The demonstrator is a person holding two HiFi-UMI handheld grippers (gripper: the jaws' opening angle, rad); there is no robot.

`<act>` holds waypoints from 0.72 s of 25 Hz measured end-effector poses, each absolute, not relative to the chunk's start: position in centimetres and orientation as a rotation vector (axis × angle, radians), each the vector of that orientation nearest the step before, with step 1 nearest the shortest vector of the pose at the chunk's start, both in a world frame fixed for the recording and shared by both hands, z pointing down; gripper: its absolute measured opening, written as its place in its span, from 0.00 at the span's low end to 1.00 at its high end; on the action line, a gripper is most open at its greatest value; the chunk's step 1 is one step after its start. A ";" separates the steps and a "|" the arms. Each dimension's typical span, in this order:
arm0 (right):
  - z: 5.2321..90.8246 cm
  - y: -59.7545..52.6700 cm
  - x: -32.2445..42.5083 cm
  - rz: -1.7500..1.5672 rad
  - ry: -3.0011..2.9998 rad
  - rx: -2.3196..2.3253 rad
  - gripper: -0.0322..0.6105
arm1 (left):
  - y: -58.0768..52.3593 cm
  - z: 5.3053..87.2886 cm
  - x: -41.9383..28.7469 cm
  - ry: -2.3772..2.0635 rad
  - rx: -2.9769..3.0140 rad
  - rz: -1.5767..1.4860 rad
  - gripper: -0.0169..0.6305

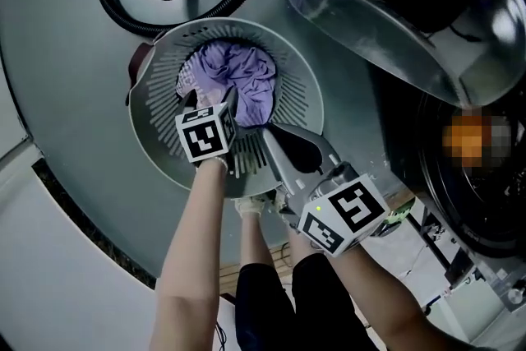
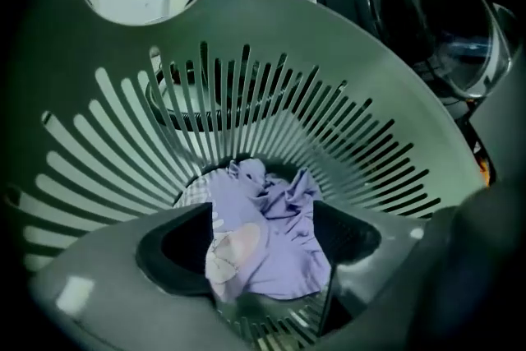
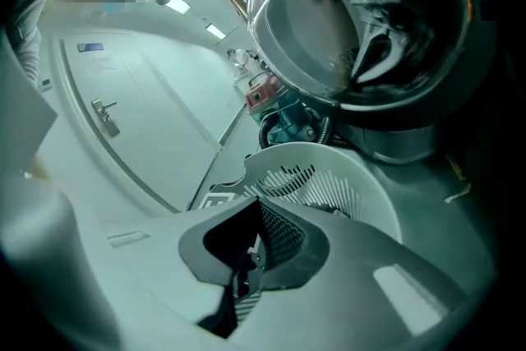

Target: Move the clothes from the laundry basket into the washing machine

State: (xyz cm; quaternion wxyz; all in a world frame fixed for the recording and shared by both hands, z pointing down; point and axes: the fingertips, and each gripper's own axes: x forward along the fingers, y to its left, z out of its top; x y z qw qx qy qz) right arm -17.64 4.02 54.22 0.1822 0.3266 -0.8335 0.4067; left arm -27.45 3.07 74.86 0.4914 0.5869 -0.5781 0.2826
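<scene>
Clothes: a crumpled lilac bundle of soft, thin fabric w/ a checked piece at its edge, lying at the bottom of the laundry basket. No garment shows at the machine, so by my read the transfer is barely begun. Left gripper has its jaws apart over the bundle, not clamped; the basket is round, pale rigid plastic w/ slotted walls. Right gripper has its jaws together & empty by the rim, and the washing machine, w/ a dark drum & glossy domed door open, is just beside.
</scene>
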 end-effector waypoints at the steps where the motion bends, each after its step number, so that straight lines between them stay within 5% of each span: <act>1: 54.4 4.1 -17.9 1.143 -2.360 0.904 0.10 | 3.2 75.8 -27.7 -1.396 1.413 0.698 0.59; 8: 54.9 4.5 -18.9 1.071 -2.432 0.834 0.10 | 4.9 80.7 -29.6 -1.422 1.318 0.790 0.59; 10: 55.1 4.2 -18.8 1.096 -2.439 0.858 0.10 | 5.2 81.4 -30.0 -1.427 1.310 0.825 0.48; 13: 55.3 4.4 -18.8 1.089 -2.438 0.859 0.10 | 5.6 81.3 -30.8 -1.434 1.294 0.850 0.10; 18: 55.2 4.9 -18.2 1.070 -2.388 0.883 0.10 | 4.9 78.3 -30.5 -1.412 1.310 0.733 0.09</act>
